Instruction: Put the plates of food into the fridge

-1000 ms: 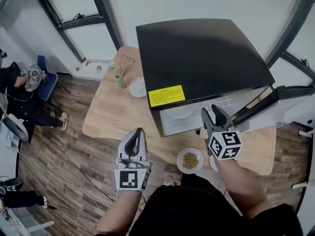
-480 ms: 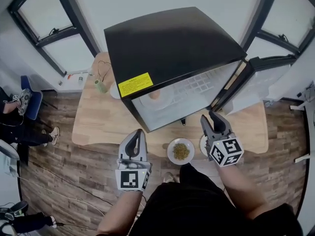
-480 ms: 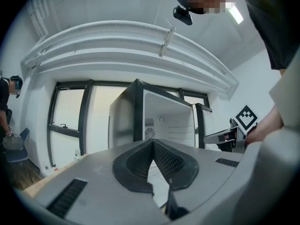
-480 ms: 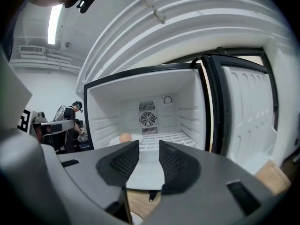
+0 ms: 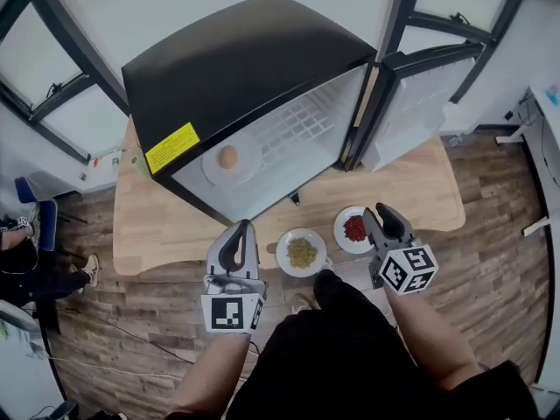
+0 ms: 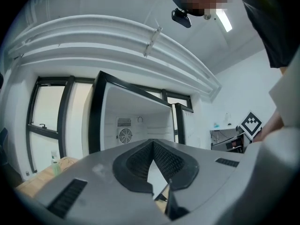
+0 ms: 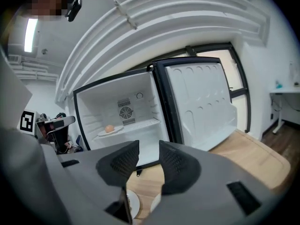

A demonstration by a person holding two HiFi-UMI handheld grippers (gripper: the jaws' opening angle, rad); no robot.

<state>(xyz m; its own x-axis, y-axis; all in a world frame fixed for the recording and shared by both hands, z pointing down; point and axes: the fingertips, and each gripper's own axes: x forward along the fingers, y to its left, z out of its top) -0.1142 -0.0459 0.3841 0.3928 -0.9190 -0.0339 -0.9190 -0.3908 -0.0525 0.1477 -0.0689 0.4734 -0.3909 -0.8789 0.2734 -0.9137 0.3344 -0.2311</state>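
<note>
The black fridge [image 5: 254, 59] stands open on the wooden table, its door [image 5: 411, 103] swung right. A plate with an orange egg-like food [image 5: 227, 157] lies on its shelf, also seen in the right gripper view as a plate [image 7: 110, 129]. Two plates sit near the table's front edge: one of yellow-green food [image 5: 302, 252], one of red food [image 5: 353, 228]. My right gripper [image 5: 382, 215] hovers at the red plate's right rim, jaws apart with nothing between them [image 7: 149, 146]. My left gripper [image 5: 240, 232] hangs left of the yellow-green plate, jaws together and empty [image 6: 152, 144].
The wooden table [image 5: 420, 199] reaches right of the fridge, under the open door. A small green bottle [image 6: 55, 162] stands at the table's far left. A small dark object [image 5: 295, 199] lies before the fridge. A seated person [image 5: 13, 261] and blue chair [image 5: 39, 213] are at far left.
The head view has swung, so the fridge now sits higher and further left with its inside showing. The red plate has come into view beside my right gripper. Both grippers sit nearer the plates.
</note>
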